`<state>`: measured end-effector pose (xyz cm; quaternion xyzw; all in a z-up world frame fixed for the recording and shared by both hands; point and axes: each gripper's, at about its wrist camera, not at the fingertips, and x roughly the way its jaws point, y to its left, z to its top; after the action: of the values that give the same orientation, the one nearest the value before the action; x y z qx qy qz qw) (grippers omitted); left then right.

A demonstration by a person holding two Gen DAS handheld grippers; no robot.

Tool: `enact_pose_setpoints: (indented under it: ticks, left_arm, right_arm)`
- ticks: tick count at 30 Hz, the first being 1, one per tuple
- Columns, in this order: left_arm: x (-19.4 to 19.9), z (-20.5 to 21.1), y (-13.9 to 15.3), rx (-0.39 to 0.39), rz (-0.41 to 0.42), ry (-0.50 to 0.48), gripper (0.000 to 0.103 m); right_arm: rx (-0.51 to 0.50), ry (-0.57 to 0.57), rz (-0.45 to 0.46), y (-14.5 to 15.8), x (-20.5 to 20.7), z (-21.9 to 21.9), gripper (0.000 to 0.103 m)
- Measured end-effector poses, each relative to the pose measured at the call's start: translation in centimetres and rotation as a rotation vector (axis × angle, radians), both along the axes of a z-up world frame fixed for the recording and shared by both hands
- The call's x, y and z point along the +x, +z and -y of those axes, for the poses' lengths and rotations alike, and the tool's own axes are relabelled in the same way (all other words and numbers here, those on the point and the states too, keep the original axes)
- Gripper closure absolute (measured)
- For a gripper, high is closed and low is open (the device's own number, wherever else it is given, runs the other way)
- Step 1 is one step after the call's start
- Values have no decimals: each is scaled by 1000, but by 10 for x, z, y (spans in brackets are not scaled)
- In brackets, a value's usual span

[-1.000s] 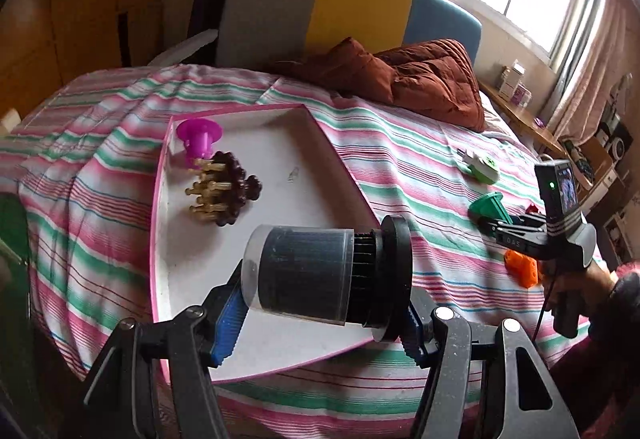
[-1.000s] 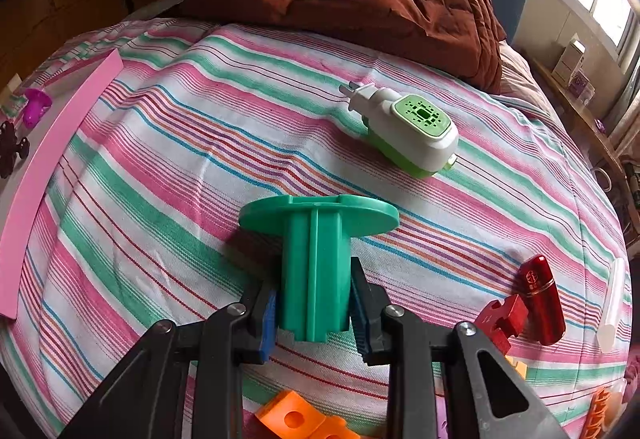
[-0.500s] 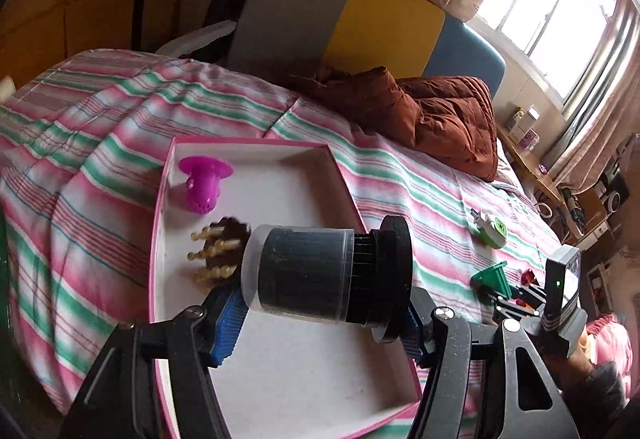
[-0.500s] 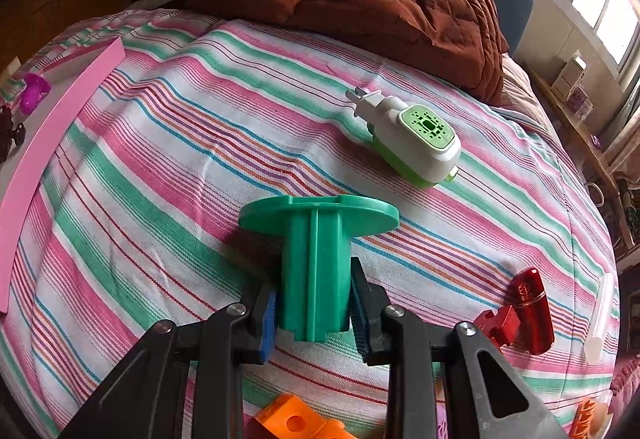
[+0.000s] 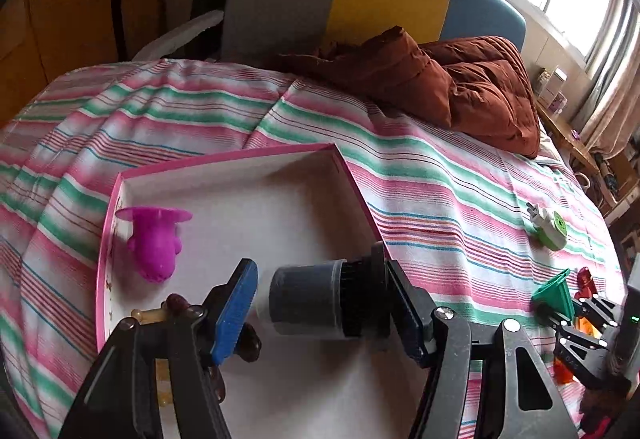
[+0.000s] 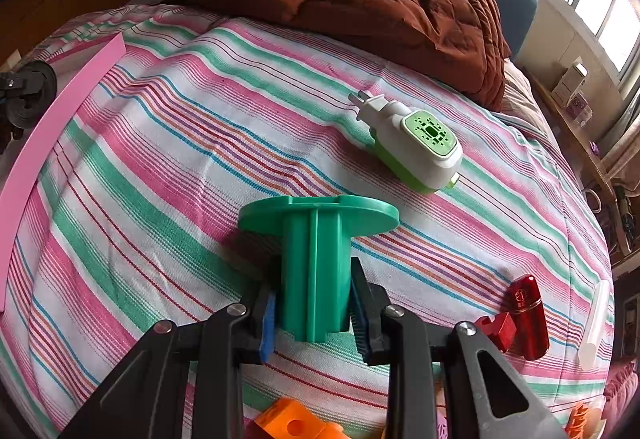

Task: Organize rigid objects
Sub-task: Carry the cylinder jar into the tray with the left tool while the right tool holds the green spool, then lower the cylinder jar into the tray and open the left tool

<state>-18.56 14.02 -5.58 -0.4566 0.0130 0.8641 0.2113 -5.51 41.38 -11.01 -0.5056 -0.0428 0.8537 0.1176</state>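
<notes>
I'm holding the left gripper [image 5: 320, 313] over the pink-rimmed tray [image 5: 224, 161], its blue pads clamped end to end on a dark jar [image 5: 316, 299] lying sideways, cap toward the right pad. To set it down well, I'm thinking low and slow onto the bare white floor, clear of the magenta plastic piece [image 5: 154, 245] and the knobbly dark-and-gold thing [image 5: 176, 309] beside my left pad; a round body like this could roll once freed, so level release matters. My right gripper [image 6: 316, 313] is squeezed tight on the ribbed stem of a green flanged spool [image 6: 316, 259], hard glossy plastic, sitting on the striped bedspread [image 6: 168, 159]. A white-and-green plug-in device [image 6: 416, 147] and a shiny red tube [image 6: 528, 315] are waiting on the cloth.
</notes>
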Motion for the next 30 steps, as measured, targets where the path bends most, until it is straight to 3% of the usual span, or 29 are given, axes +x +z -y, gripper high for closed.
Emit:
enact_pose_setpoints:
  ticks: [5,7,9,15,30]
  left_arm:
    - [-8,3,2,-11,1,14,35]
    - [-5,9,9,4,-17,35,25]
    - [0,18,18,30,-36,49,22]
    - [30,43,39,70,-80,88,22]
    - [128,51,25,-27,-101,43,22]
  right_arm:
    - [-1,-1,-1,0,1,2,74]
    - [-5,-2,-2,1,1,2,74]
    - [-6,-3,-3,1,1,2,73]
    - [-3,-3,-6,0,0,-1,73]
    - [14,1,-8,-1,-3,-6,73]
